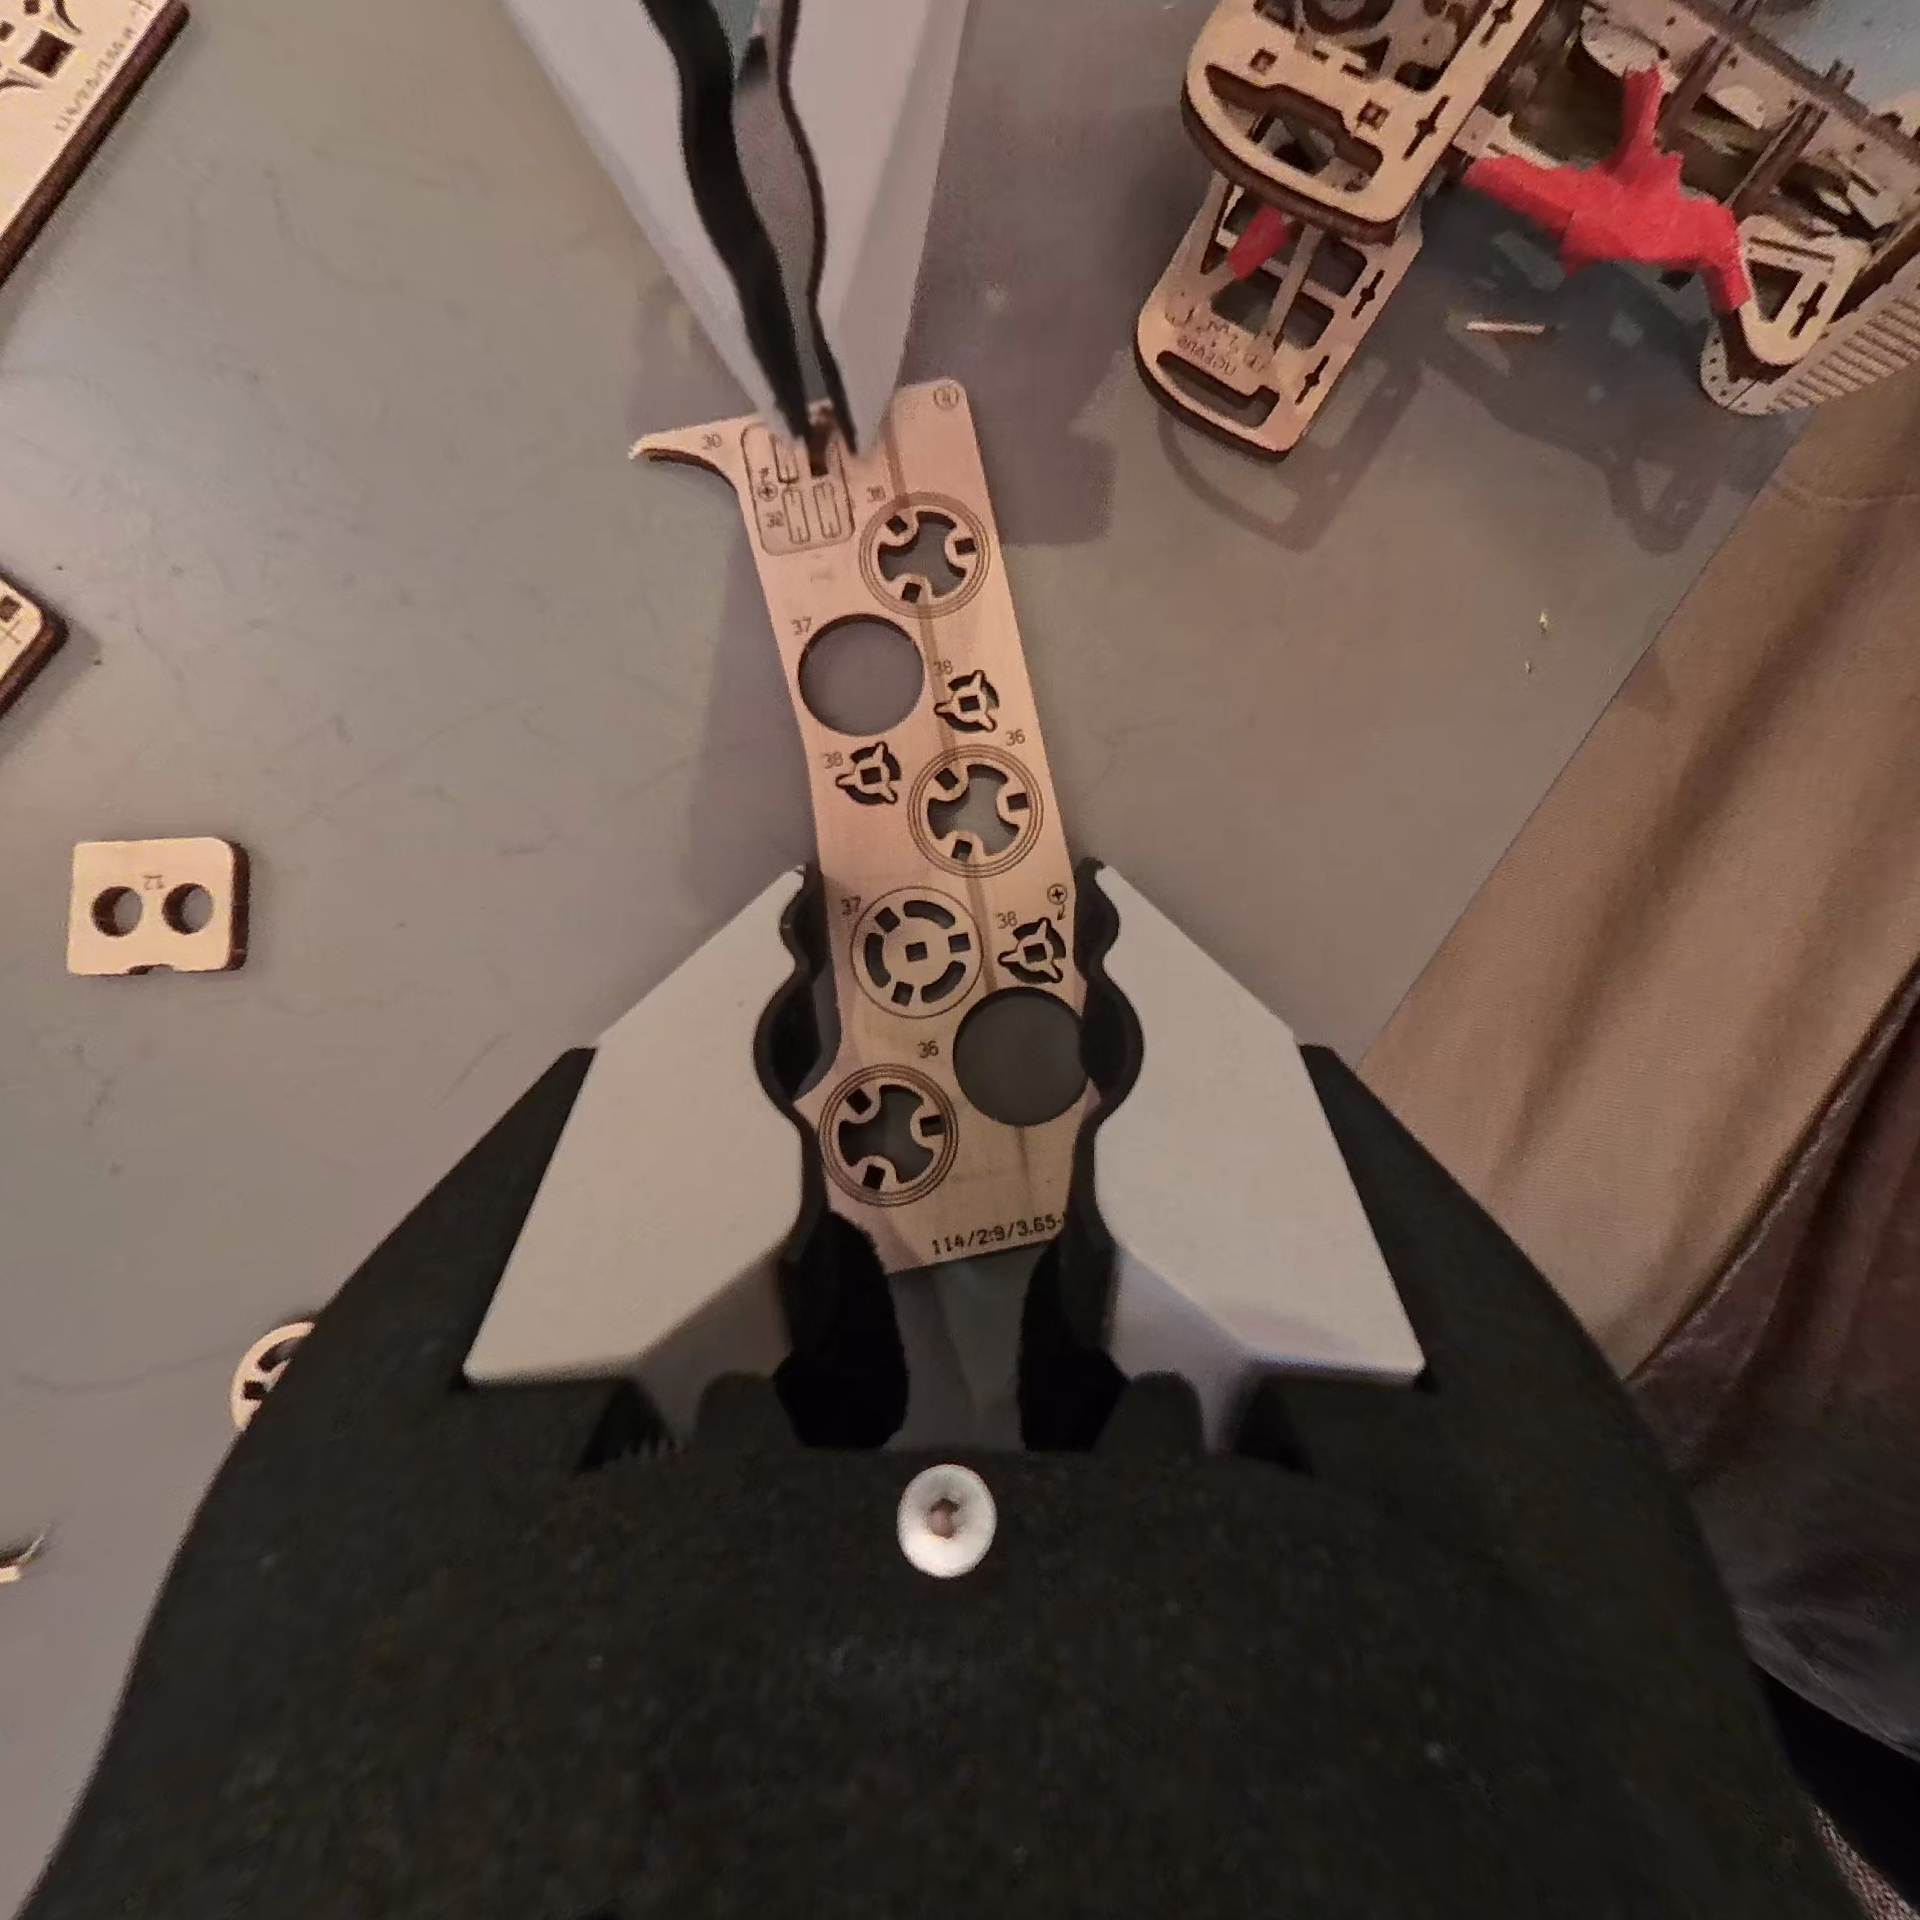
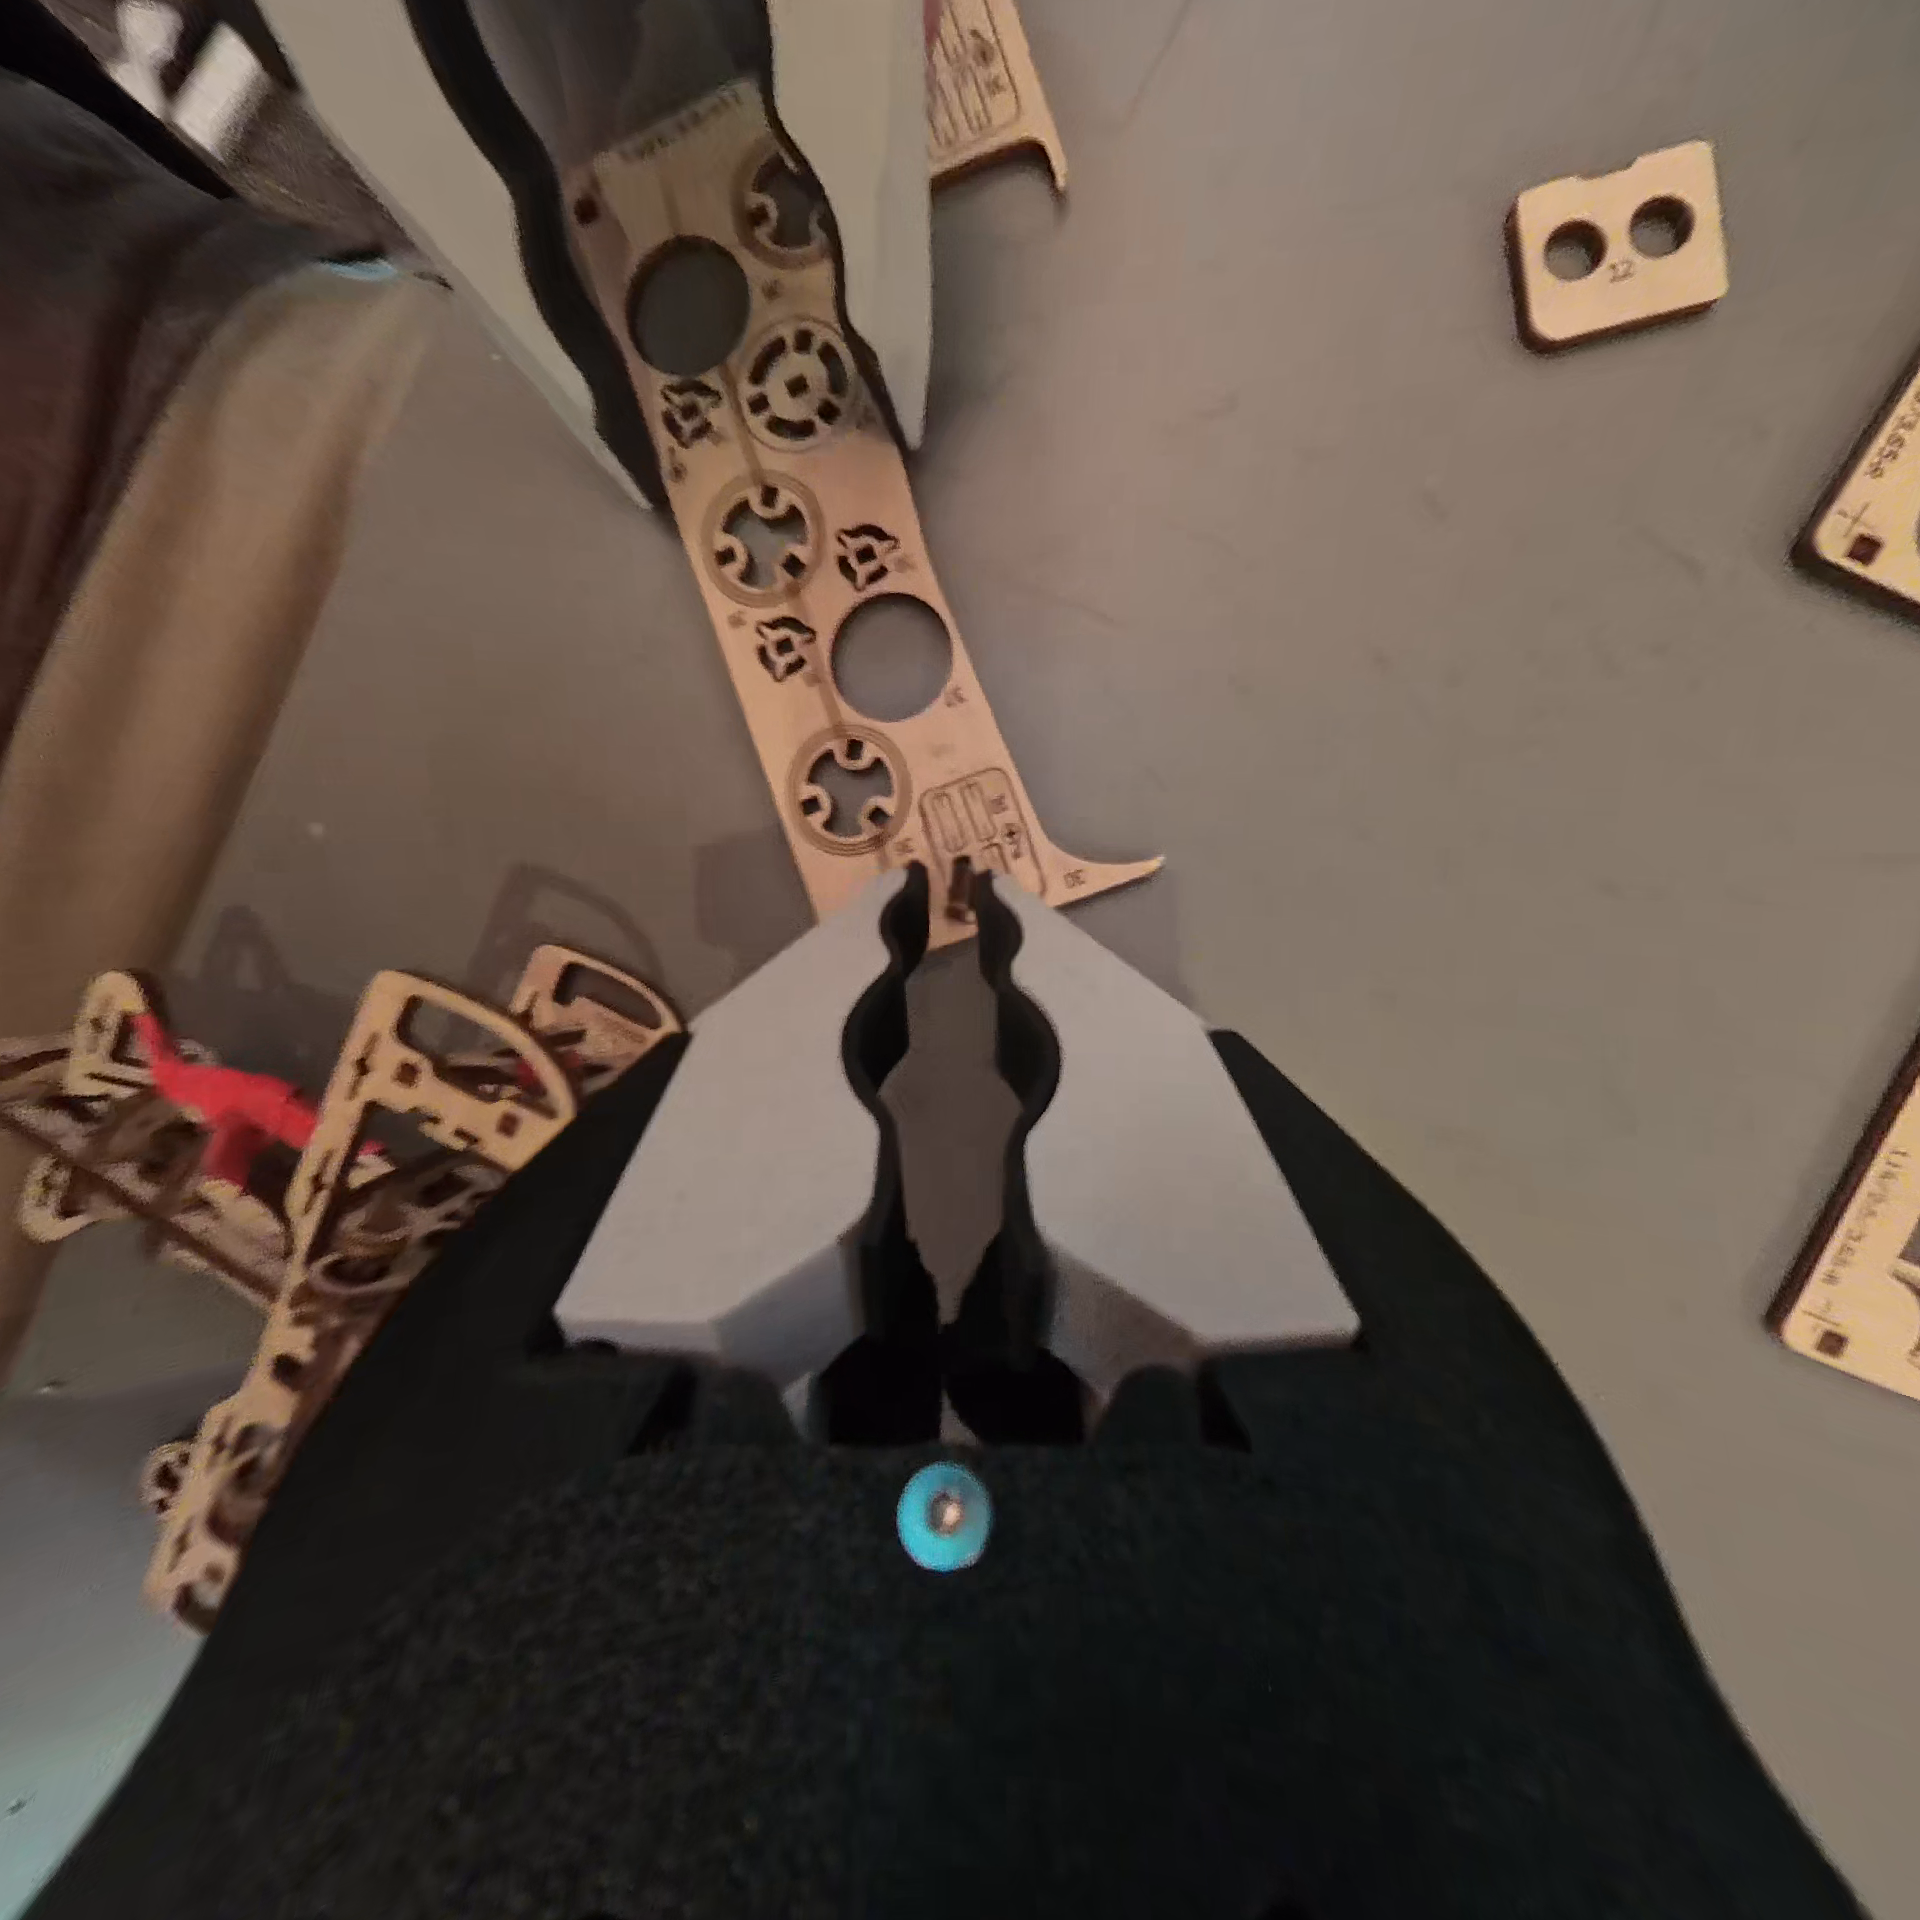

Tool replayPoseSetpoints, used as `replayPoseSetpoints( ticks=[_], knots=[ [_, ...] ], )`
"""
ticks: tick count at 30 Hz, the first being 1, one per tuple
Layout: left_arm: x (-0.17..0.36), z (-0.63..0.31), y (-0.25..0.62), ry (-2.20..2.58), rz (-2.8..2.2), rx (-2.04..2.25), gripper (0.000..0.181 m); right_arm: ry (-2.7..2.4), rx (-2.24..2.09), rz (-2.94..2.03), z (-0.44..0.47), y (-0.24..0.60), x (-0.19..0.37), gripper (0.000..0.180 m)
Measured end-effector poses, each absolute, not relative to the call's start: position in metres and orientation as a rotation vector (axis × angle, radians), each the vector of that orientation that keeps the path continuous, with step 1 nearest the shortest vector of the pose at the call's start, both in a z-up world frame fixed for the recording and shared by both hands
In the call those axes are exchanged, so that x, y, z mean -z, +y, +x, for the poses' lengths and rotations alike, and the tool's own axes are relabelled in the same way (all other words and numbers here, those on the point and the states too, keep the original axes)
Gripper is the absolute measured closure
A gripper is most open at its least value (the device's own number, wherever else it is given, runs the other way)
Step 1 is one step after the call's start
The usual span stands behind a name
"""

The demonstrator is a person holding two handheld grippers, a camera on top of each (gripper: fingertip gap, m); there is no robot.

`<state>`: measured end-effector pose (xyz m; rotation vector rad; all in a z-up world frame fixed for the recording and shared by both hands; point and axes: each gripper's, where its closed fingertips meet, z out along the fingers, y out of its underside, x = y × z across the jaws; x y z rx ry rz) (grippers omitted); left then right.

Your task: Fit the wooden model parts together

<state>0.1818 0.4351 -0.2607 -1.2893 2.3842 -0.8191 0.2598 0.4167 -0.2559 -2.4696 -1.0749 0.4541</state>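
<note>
My left claw (image 1: 940,1049) is clamped across the near end of the long, thin laser-cut plywood parts sheet (image 1: 914,790), holding it flat above the grey tabletop (image 1: 416,520). My right claw (image 2: 951,894) sits at the sheet's far end, tips nearly closed on a small dark wooden peg (image 2: 961,885) in the sheet's slotted corner panel; whether the peg is free of its slot I cannot tell.

Judgement: the sheet is light, stiff along its length, and brittle at the thin bridges around each cut-out. Grip by the solid side edges, never across the rings. The peg is tiny and likely to slip or snap.

Clearance: open table left of the sheet; the half-built wooden model with red bands (image 1: 1507,208) stands to its right, and a small two-hole wooden plate (image 1: 158,906) lies well left.
</note>
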Motion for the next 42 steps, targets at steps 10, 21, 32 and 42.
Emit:
replayPoseSetpoints(
  ticks=[10, 21, 32, 42],
  knots=[
    [0.261, 0.182, 0.435, 2.380, -1.291, 0.822, 0.135, -1.360, -0.265, -2.349, 0.258, 0.426, 0.247, 0.180],
    [0.261, 0.182, 0.435, 2.376, -1.298, 0.818, 0.135, -1.319, -0.195, -2.356, 0.266, 0.418, 0.248, 0.173],
    [0.261, 0.182, 0.435, 2.375, -1.299, 0.818, 0.135, -1.431, -0.070, -2.325, 0.268, 0.418, 0.246, 0.180],
    [0.261, 0.182, 0.435, 2.375, -1.302, 0.816, 0.135, -1.366, -0.217, -2.403, 0.265, 0.415, 0.256, 0.177]
  ],
)
